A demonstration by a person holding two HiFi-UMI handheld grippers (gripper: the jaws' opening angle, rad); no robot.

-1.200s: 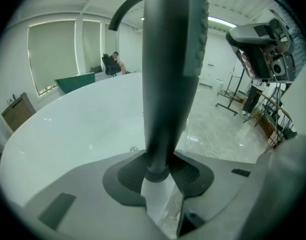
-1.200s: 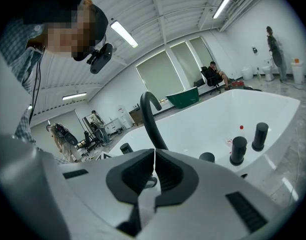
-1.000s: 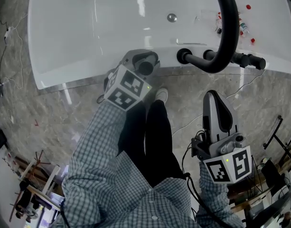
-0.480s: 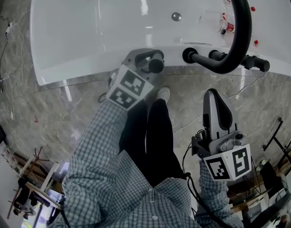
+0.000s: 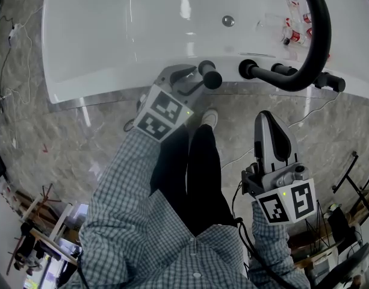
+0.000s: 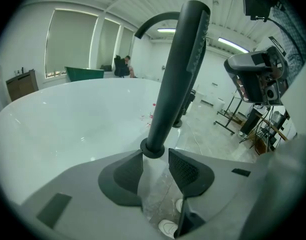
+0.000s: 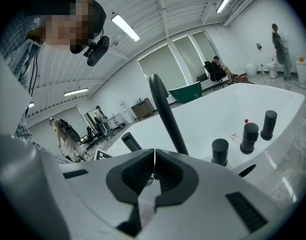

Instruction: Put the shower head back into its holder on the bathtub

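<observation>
Currently the shower head (image 6: 178, 69) is clamped at its base by the left gripper (image 6: 155, 159), held at the bathtub's (image 5: 100, 53) near rim. From the head view only its round end is seen. The right gripper (image 7: 153, 156) is closed on nothing, outside the bathtub. The holder cannot be told apart from the black knobs (image 5: 249, 69) on the rim.
</observation>
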